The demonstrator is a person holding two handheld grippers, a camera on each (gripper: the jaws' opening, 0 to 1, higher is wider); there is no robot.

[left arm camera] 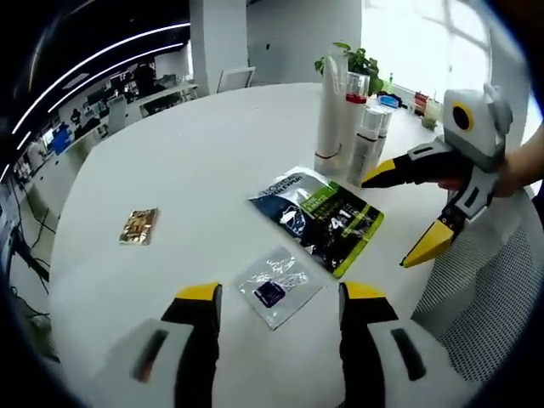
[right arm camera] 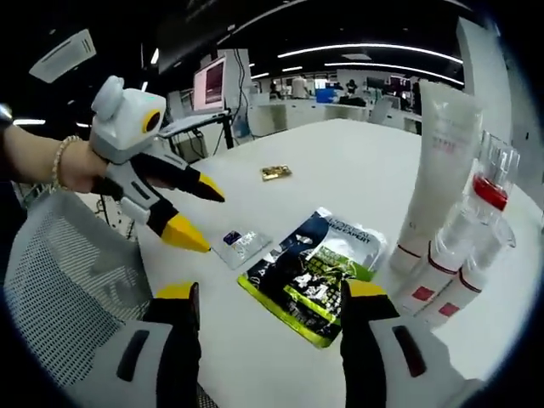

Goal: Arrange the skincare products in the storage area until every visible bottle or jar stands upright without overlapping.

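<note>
On the round white desk (left arm camera: 195, 161), a cluster of upright white bottles (right arm camera: 446, 229) stands near one edge, a dark green-marked packet (left arm camera: 319, 217) lies flat beside them, then a clear sachet (left arm camera: 276, 287) and, possibly, a small gold wrapper (left arm camera: 138, 226), while the left tongs (left arm camera: 280, 297) and right tongs (right arm camera: 270, 297) both gape empty.

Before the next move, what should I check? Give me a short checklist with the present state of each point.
1. Left gripper open and empty: ok.
2. Right gripper open and empty: ok.
3. Bottles upright, grouped: ok.
4. Green pouch lies flat, apart from the bottles: ok.
5. Clear sachet and gold sachet visible on the table: ok.
6. All bottles free of overlap: cannot tell, they stand close.
</note>
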